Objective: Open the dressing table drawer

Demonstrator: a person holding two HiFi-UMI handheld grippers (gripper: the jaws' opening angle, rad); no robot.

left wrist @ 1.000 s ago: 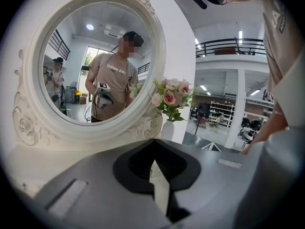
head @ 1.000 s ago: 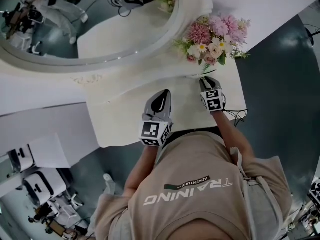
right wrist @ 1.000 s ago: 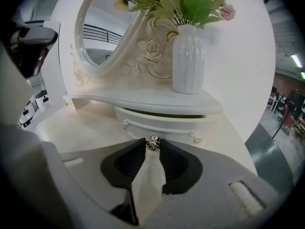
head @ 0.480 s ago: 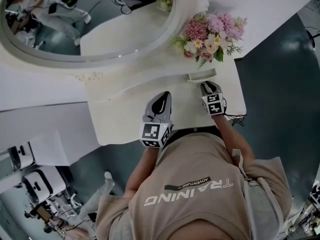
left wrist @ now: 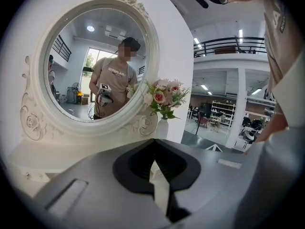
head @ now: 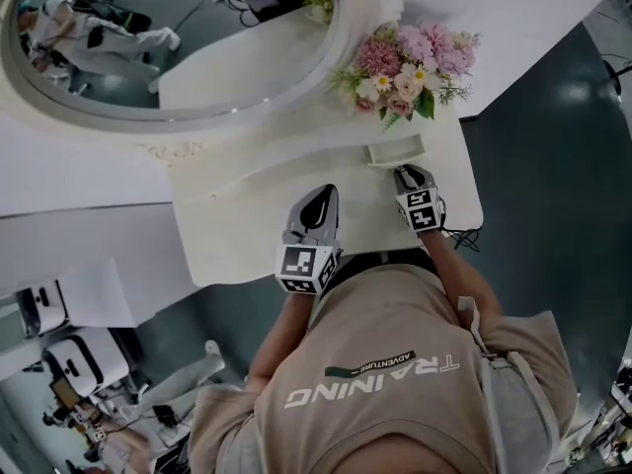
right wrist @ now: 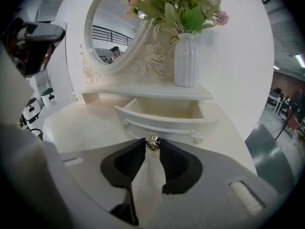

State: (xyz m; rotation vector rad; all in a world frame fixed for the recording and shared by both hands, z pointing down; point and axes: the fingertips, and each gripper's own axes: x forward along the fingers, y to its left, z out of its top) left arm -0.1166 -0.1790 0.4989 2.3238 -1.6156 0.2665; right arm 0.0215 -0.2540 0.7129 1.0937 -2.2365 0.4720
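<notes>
A small white drawer (right wrist: 164,114) stands pulled out from under the dressing table's shelf, its inside empty. Its silver knob (right wrist: 152,143) sits between the tips of my right gripper (right wrist: 152,146), which is shut on it. In the head view the drawer (head: 397,151) juts out below the flowers, with the right gripper (head: 404,173) at its front. My left gripper (head: 321,192) hovers over the white tabletop (head: 237,230), left of the drawer. Its tips (left wrist: 155,140) meet with nothing between them, and it points toward the mirror.
A big oval mirror (head: 178,47) in a carved white frame stands at the back. A white vase (right wrist: 186,61) of pink flowers (head: 400,62) sits on the shelf right above the drawer. The table's right edge drops to dark floor (head: 553,166). The person's torso presses against the front edge.
The drawer has slid further out from under the shelf, and the right gripper has drawn back toward the person with the knob. The left gripper has hardly shifted.
</notes>
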